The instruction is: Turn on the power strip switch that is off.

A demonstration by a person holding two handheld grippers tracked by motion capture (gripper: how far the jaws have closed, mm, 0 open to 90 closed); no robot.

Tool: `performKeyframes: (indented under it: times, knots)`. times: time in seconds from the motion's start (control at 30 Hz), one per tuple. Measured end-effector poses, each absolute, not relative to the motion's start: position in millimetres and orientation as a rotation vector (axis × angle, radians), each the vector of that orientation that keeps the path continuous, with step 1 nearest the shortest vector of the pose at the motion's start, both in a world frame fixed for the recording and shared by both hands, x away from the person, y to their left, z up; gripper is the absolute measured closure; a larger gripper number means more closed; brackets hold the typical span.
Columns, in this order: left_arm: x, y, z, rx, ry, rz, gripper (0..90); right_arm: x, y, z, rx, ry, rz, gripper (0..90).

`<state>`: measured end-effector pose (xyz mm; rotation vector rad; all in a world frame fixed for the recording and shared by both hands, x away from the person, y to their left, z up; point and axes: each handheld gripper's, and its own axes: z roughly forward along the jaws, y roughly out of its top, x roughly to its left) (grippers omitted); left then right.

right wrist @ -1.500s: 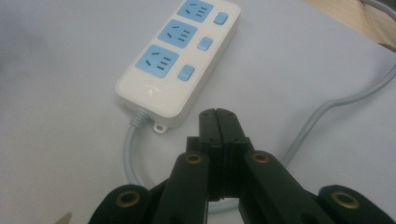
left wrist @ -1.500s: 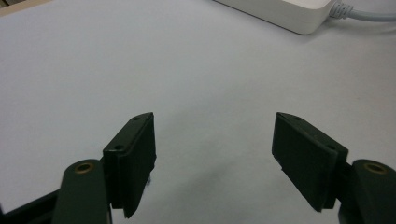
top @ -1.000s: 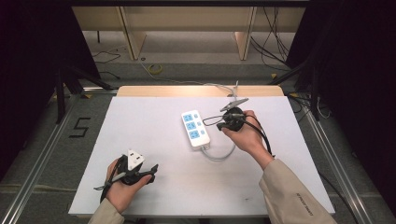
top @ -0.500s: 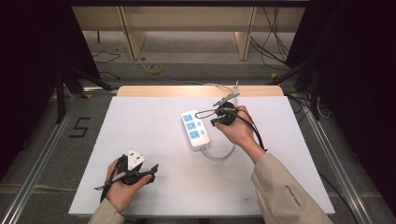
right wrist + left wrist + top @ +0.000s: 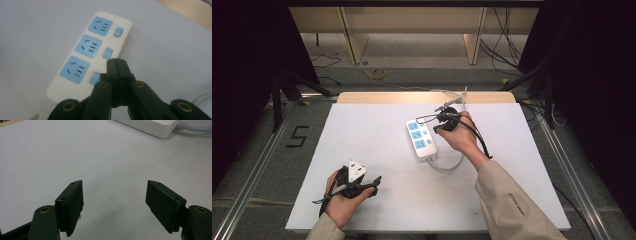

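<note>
Right claw (image 5: 116, 62) has swung leftward, jaws closed and empty, over the power strip (image 5: 421, 138) near the tabletop's (image 5: 362, 125) far edge.
Left claw (image 5: 113, 207) gapes wide; strip looks light, rigid, slippery; grip its long sides.

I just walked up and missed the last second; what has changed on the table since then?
The right gripper, jaws shut and empty, has swung left from beside the power strip to hover over its switch buttons. The left gripper stayed open near the table's front edge, and the strip and its cable have not moved.
</note>
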<state>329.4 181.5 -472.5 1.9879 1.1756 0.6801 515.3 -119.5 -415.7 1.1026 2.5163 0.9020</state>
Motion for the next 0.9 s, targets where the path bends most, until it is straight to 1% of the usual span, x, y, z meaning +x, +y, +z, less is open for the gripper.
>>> performKeyframes:
  times: [0.9]
  knots:
    - [330,182,-473,1.985,1.176,0.679,30.3,540,-101,-422,1.124,2.509,0.875,90.0]
